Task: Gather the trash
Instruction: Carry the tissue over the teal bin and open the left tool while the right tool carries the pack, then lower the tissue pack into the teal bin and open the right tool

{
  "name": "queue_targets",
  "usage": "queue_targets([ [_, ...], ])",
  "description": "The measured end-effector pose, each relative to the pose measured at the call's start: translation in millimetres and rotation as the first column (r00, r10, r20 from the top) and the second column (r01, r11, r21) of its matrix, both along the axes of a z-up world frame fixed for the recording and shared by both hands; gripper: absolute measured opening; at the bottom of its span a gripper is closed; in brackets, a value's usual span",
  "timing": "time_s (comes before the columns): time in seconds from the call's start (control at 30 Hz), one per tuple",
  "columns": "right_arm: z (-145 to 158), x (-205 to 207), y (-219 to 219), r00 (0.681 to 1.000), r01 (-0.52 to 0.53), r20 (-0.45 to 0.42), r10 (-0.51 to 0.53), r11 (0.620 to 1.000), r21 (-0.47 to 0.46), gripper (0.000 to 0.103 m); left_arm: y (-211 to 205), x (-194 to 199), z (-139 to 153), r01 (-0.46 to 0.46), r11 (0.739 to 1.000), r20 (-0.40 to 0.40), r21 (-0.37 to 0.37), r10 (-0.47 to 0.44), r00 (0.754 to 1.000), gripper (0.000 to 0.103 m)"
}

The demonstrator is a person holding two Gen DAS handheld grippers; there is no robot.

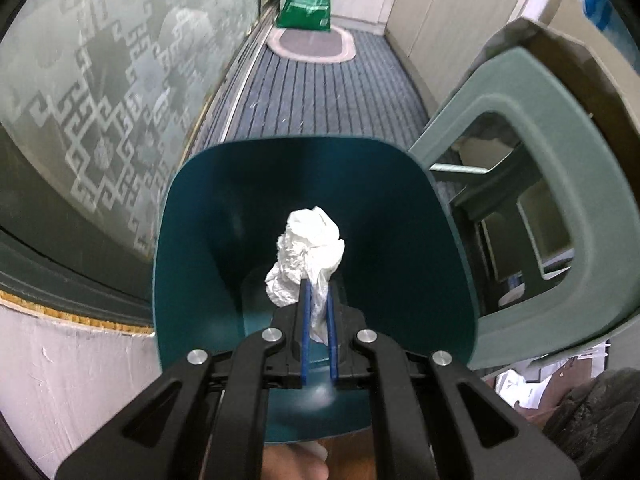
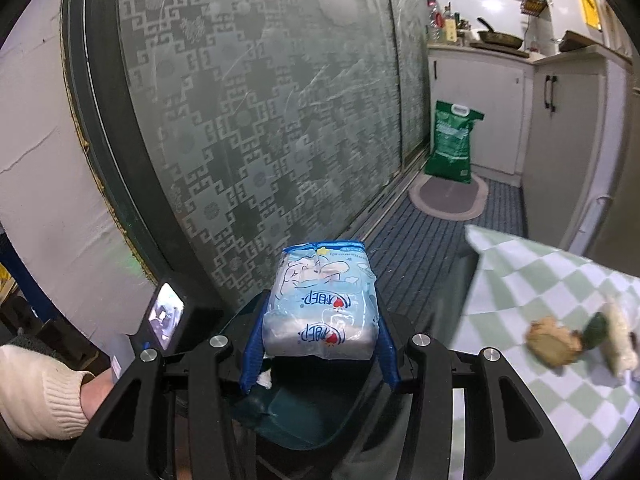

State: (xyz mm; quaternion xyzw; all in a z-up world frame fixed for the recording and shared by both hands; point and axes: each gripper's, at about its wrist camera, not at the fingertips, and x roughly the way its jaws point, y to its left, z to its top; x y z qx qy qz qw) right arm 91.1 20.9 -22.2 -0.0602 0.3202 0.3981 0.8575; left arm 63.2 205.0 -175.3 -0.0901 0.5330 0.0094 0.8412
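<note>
My left gripper [image 1: 318, 292] is shut on a crumpled white tissue [image 1: 308, 252] and points down into the open dark teal trash bin [image 1: 200, 240]. The tissue hangs inside the bin's mouth, above its bottom. My right gripper [image 2: 320, 312] is shut on a blue and white tissue pack [image 2: 320, 304], held level between the blue fingers [image 2: 250, 356]. Below the pack, the teal bin [image 2: 304, 420] shows again. The other gripper [image 2: 160, 332], with a cream sleeve [image 2: 36, 392] behind it, sits at the lower left of the right wrist view.
A grey-green plastic stool [image 1: 560, 184] stands right of the bin. A frosted patterned glass door [image 2: 260, 120] runs along the left. A green sack [image 2: 452, 144] stands on a small mat [image 1: 312, 44] down the striped floor. A checked tablecloth [image 2: 540, 300] carries scraps [image 2: 556, 344]. White cabinets [image 2: 560, 140] line the right.
</note>
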Motion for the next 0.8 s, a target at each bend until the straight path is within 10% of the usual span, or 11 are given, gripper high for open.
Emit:
queue_targets([
  [0.2,-16,2,24,0.999,-0.028,-0.038,0.027,0.999,-0.018,0.047,8,-4,-3,-0.007,0.999,-0.008,0.04,0.008,1.0,0.033],
  [0.8,-59,11,62,0.995,-0.035,-0.095,0.027,0.996,-0.082,0.047,31,-32,123,-0.119,0.987,0.355,0.109,0.073,0.932,0.04],
])
